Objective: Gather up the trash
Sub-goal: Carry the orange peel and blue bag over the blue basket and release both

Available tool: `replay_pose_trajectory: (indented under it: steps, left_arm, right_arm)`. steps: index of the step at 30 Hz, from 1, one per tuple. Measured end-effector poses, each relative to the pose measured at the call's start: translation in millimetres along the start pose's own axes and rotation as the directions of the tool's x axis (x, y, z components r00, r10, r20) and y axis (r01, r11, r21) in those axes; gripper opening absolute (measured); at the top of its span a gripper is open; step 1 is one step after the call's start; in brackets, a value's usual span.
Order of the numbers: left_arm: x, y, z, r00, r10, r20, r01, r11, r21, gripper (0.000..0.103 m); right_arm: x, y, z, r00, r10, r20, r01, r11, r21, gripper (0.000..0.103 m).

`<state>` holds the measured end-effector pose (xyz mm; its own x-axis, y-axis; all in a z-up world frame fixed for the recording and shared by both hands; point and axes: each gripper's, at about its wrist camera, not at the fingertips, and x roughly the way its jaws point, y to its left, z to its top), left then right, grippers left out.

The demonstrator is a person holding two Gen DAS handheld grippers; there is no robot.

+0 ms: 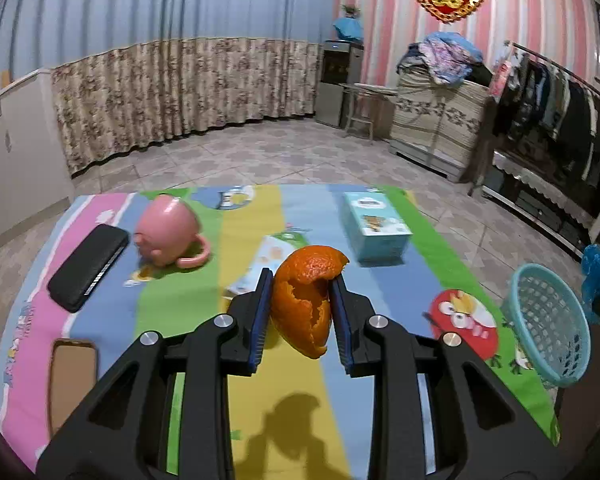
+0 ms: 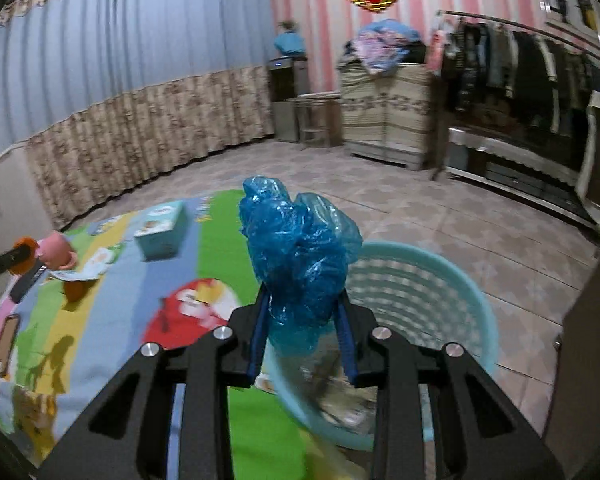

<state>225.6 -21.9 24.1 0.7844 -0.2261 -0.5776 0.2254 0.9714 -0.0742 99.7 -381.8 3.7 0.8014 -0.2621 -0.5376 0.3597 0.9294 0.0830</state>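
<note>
My left gripper (image 1: 300, 280) is shut on a curled piece of orange peel (image 1: 306, 296), held above the striped cartoon tablecloth (image 1: 204, 320). A crumpled blue plastic bag (image 2: 300, 256) sits between the pads of my right gripper (image 2: 302, 300), which is shut on it. That bag hangs just left of and above the light-blue mesh basket (image 2: 420, 288), which has some scraps in its bottom. In the left wrist view the basket (image 1: 548, 320) stands at the table's right edge, with the blue bag (image 1: 598, 276) beside it. The left gripper with its peel shows at the far left of the right wrist view, the orange peel (image 2: 24, 246) small there.
On the cloth lie a pink mug (image 1: 168, 232) on its side, a black case (image 1: 88, 266), a light-blue tissue box (image 1: 374, 226), a flat printed wrapper (image 1: 260, 264) and a brown phone-like slab (image 1: 72, 380). Tiled floor, curtains, a cabinet and a clothes rail lie beyond.
</note>
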Motion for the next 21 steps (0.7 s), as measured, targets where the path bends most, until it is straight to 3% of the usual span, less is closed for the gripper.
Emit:
replay_pose_trajectory:
  steps: [6,21]
  left_arm:
    - [-0.8,-39.0,-3.1,0.999,-0.044,0.001,0.044,0.998,0.041,0.027]
    - [14.9,-151.6,-4.2,0.981,-0.193,-0.011,0.192,0.972,0.139,0.027]
  right_arm:
    - [4.3,-27.5,-11.9,0.998,-0.060,0.006,0.060,0.998,0.026,0.031]
    - [5.6,-59.6,-12.4,0.994,-0.097,0.043,0.090,0.986,0.140,0.031]
